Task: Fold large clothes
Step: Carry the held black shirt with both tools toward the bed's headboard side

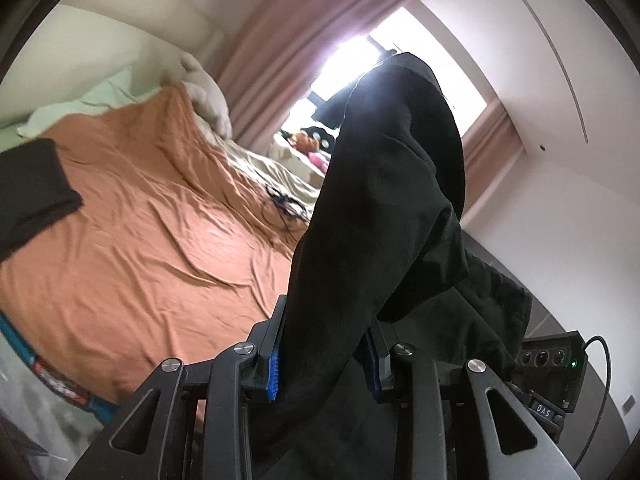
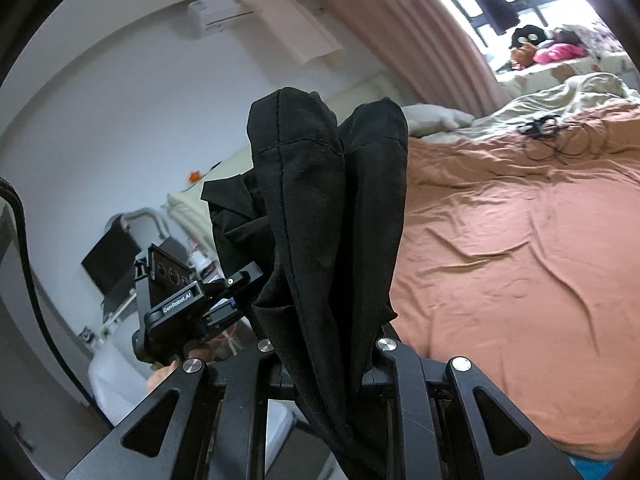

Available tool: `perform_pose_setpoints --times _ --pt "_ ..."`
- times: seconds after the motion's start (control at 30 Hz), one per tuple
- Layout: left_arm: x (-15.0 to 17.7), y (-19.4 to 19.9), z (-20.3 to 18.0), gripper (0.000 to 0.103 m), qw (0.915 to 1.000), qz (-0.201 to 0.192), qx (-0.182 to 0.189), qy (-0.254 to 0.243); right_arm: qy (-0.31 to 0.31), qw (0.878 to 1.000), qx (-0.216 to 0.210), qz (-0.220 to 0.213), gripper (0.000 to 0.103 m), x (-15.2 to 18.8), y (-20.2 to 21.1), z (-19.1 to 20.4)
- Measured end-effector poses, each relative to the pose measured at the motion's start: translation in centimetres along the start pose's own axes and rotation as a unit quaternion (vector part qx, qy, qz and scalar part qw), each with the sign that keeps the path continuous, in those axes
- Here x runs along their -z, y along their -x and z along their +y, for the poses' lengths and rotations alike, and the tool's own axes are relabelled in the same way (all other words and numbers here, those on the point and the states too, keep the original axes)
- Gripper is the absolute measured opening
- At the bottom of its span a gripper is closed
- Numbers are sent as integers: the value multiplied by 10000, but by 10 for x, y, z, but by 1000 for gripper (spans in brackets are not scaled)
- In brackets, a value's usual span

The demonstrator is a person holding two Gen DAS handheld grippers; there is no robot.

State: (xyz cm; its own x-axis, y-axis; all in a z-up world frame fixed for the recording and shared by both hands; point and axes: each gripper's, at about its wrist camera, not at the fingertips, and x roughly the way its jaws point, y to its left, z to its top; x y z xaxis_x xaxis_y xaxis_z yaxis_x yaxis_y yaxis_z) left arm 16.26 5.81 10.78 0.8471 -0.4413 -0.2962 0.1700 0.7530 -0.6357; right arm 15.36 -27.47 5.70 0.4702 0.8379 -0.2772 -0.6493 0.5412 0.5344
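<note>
- Left tool (image 1: 324, 354): closed partway on a thick bunch of the black soft-knit garment (image 1: 384, 208), blue ribbed pads (image 1: 273, 376) pressing the cloth from both sides; grip looks bulky, not a clean edge pinch.
- Right tool (image 2: 326, 360): nearly shut on another bunch of same garment (image 2: 328, 200); hemmed, stitched folds stand up past the fingers, rest hangs below out of view.
- Garment: up in the air betw. both tools, above and beside the wide bed w/ rumpled orange sheet (image 1: 140, 220); not yet laid flat, as far as visible.
- Risk 1: cloth slipping from left tool — thick wad betw. pads, so inner layers could slide out under the garment's own weight.
- Risk 2: uneven spread — both grips on bunched fabric, not clear corners, so prob. lands twisted or doubled on the sheet.
- Risk 3: snagging the tangle of thin black cable (image 2: 548, 136) lying on far side of bed if garment drags across it.
- Risk 4: landing over the dark folded cloth (image 1: 32, 196) at the left bed edge; would spoil a flat lay.
- Risk 5: tools near each other (left tool (image 2: 224, 292) shows just beside the garment in right view); could knock together or trap slack cloth betw. them.
- Sheet wrinkled; creases may carry through into the fold.
</note>
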Motion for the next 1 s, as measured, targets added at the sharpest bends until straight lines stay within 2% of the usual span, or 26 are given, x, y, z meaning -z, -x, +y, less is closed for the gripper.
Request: perform_pose_setpoints --times 0.33,0.53,0.77,1.0 --pt "-19 84 49 32 9979 -486 -371 209 358 9977 -452 362 18 12 -58 57" --pt "-32 119 80 32 9948 -798 -533 333 520 9941 -742 602 18 20 -100 84" --pt "-47 142 117 32 9905 -1034 -736 525 600 9896 -1022 810 18 21 -150 103" --pt "-73 149 157 32 9873 -1199 -834 625 528 9860 -1235 992 18 12 -200 106"
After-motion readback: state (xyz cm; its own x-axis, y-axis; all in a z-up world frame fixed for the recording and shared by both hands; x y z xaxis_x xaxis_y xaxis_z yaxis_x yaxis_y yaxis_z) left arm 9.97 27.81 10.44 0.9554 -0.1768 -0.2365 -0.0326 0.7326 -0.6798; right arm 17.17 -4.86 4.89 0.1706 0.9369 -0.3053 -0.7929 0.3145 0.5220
